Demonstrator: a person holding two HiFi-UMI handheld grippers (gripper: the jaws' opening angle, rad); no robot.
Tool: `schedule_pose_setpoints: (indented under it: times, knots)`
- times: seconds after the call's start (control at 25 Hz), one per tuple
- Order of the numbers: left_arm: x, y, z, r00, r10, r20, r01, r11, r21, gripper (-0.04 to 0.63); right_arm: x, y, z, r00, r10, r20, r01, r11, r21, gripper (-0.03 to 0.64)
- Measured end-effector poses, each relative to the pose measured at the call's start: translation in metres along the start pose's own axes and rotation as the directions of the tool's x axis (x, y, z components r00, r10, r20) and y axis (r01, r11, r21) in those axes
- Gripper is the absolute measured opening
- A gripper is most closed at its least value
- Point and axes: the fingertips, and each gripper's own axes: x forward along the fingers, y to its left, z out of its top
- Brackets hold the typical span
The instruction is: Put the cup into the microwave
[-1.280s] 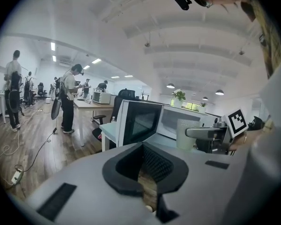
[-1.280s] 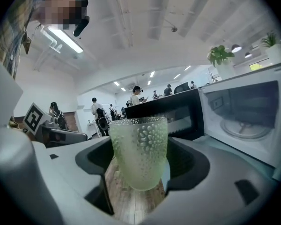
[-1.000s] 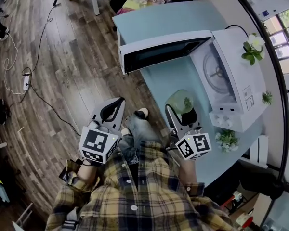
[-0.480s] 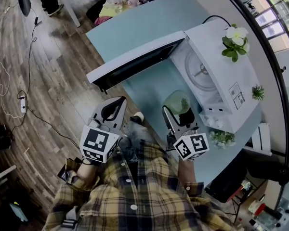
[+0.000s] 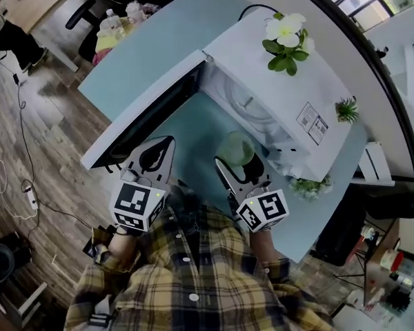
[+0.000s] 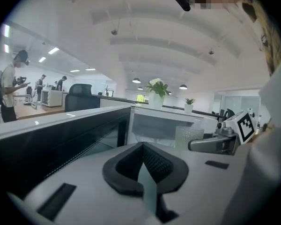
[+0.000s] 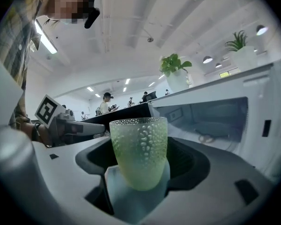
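Right gripper pinches the cup over the counter's near edge, facing the already open microwave; left gripper pressed together, empty; insertion remains.

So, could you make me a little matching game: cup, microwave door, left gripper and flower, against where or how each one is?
Things:
1. cup
2. microwave door
3. left gripper
4. flower

Places or states:
A. closed, holding nothing
B. on top of the microwave
C. clamped in the right gripper
D. swung open

Pairs: 1-C, 2-D, 3-A, 4-B
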Motion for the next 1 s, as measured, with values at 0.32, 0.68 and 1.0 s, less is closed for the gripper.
schedule_pose_setpoints:
  times: [0.32, 0.68, 1.0]
  knots:
    - [0.054, -0.025, 0.019, 0.991, -0.132, 0.0, 0.132, 0.99, 0.054, -0.009, -0.022, -0.044, 0.003, 0.989, -0.144, 0.032, 0.144, 0.989, 0.022, 0.357]
    - [0.071, -0.028, 0.025, 0.973, -0.229, -0.027, 0.23, 0.97, 0.082, -0.009, -0.027, -0.055, 0.009, 0.965, -0.257, 0.049, 0.256, 0.966, 0.039, 0.356]
    - [0.076, -0.025, 0.033, 0.949, -0.309, -0.057, 0.314, 0.944, 0.099, -0.009, -0.022, -0.054, 0.022, 0.939, -0.338, 0.067, 0.335, 0.941, 0.05, 0.356]
